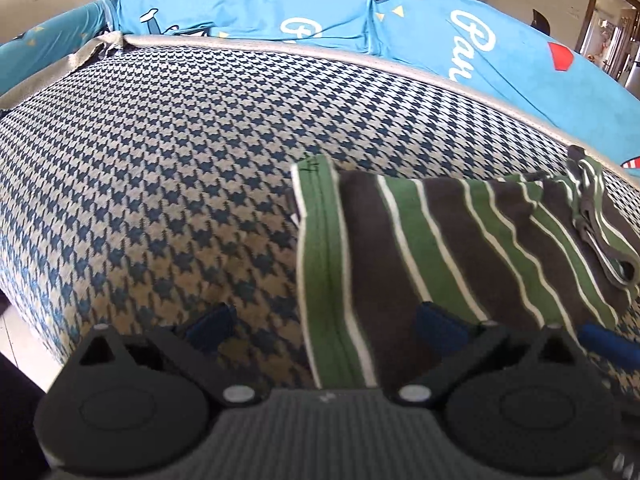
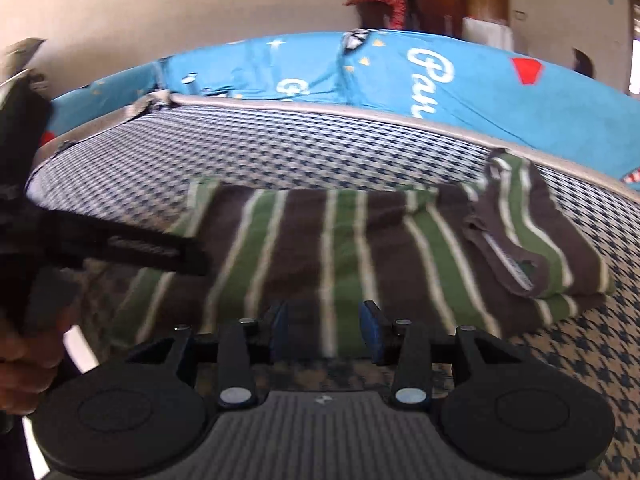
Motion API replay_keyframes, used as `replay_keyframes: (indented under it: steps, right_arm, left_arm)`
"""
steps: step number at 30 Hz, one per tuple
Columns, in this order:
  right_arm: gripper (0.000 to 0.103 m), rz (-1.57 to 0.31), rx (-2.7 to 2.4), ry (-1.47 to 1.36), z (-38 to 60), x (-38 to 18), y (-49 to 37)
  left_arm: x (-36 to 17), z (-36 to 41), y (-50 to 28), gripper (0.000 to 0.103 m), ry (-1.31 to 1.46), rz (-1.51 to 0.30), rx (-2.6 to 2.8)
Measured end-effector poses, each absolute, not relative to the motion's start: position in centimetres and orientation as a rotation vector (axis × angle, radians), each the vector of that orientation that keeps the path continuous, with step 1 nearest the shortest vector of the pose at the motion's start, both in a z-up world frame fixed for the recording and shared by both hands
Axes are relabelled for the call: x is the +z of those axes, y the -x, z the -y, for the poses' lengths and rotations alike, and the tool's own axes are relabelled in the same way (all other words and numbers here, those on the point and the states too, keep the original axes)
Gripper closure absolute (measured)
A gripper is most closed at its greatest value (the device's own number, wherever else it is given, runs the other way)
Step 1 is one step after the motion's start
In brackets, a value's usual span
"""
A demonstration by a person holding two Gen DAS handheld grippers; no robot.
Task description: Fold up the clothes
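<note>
On houndstooth bedding [image 1: 160, 160], a striped shirt [image 2: 320, 240] lies folded to a band, sleeve doubled over; further folds may remain. Left gripper [image 1: 324, 320] and right gripper [image 2: 326, 326] both gape, holding nothing

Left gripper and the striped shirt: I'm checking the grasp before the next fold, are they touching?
Cannot tell. In the left wrist view the left gripper has open jaws straddling the striped shirt's green edge, but contact or gap is unclear.
</note>
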State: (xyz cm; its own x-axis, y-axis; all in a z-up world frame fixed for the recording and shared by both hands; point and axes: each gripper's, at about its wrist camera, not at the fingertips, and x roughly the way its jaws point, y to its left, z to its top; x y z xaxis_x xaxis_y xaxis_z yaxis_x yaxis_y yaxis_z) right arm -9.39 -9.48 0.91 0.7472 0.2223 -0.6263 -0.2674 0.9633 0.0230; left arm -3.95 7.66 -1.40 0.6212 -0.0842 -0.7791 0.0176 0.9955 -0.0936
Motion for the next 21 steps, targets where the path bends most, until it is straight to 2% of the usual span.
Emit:
replay_keyframes:
  steps: [21]
  right_arm:
    - [0.063,-0.639,0.582,0.362,1.2,-1.6,12.1]
  left_arm:
    - [-1.1,-9.4,2.4,0.0,0.147,-0.978,-0.12]
